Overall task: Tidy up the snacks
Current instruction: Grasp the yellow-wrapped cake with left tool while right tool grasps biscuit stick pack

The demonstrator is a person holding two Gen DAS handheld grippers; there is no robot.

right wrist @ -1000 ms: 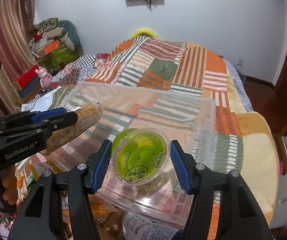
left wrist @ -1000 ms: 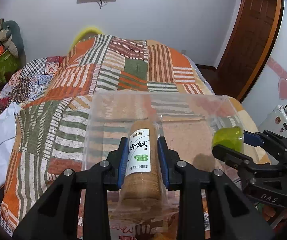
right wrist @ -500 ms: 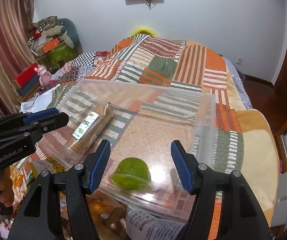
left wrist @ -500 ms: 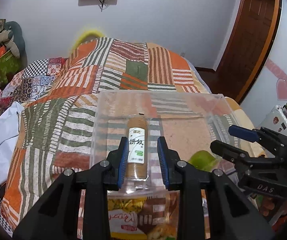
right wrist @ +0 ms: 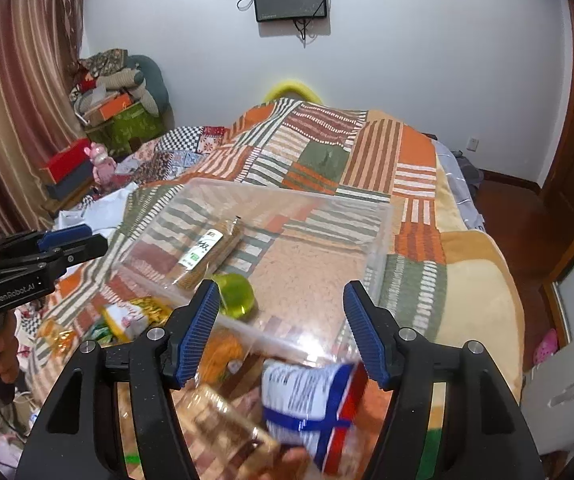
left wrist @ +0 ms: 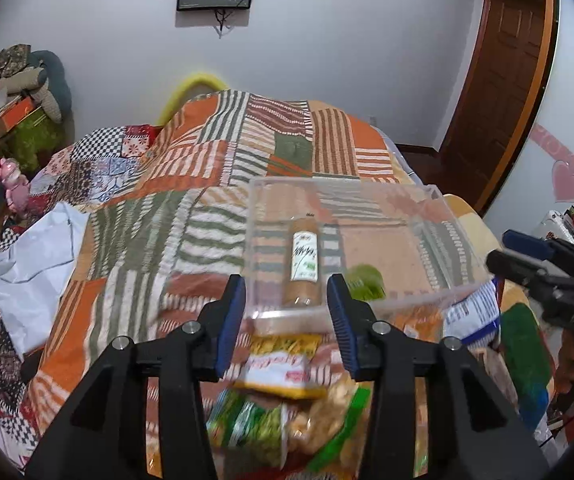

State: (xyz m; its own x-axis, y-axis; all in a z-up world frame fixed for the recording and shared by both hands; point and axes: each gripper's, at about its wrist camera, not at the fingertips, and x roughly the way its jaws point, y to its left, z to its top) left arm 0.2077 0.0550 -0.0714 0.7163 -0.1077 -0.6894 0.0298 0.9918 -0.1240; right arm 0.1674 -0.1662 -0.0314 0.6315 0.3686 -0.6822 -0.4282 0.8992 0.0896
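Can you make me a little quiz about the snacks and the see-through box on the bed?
1. True or false: the left gripper is squeezing the biscuit roll.
2. Which snack lies in the clear box beside the biscuit roll? A) a green jelly cup B) a banana C) a lollipop
3. Fill in: the blue and white packet lies ____ the box, on the near side by the right gripper.

Key: 1 false, both grippers are open and empty. 2 A. 3 outside.
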